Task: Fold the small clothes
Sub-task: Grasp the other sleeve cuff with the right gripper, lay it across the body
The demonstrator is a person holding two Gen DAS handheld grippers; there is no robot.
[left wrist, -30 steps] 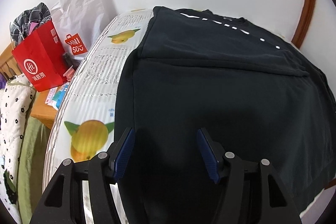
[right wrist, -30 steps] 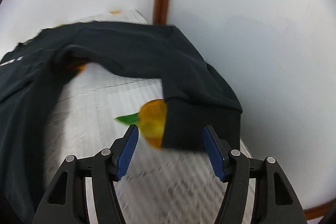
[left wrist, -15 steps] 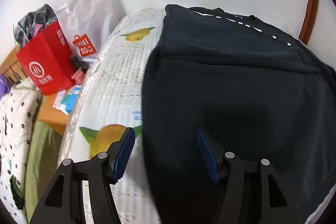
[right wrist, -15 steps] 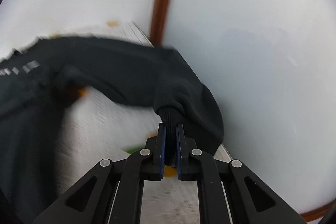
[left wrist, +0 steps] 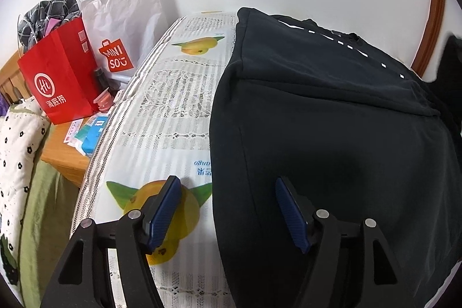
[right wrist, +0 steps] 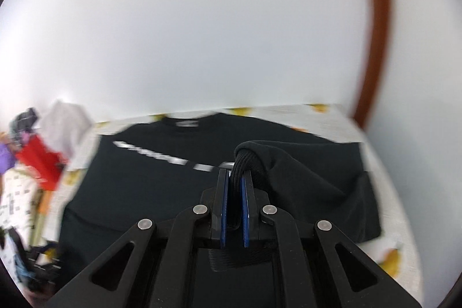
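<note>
A black sweatshirt [left wrist: 332, 111] with white lettering lies on a mango-print cloth [left wrist: 170, 117]; its left sleeve is folded over the body. My left gripper [left wrist: 228, 211] is open and empty, low over the sweatshirt's left edge. My right gripper [right wrist: 234, 184] is shut on the ribbed cuff [right wrist: 245, 160] of the right sleeve [right wrist: 303, 172] and holds it lifted over the sweatshirt's chest [right wrist: 144, 181]. The right wrist view is blurred.
A red paper bag [left wrist: 57, 77] and a white Miniso bag [left wrist: 121, 28] stand on a wooden side table [left wrist: 62, 152] at the left. A spotted white quilt [left wrist: 14, 152] lies lower left. A white wall and a brown trim [right wrist: 375, 28] stand behind.
My right gripper shut on the sleeve cuff, lifted it and carried it left over the sweatshirt. My left gripper shifted left, from over the sweatshirt to its left edge, staying open.
</note>
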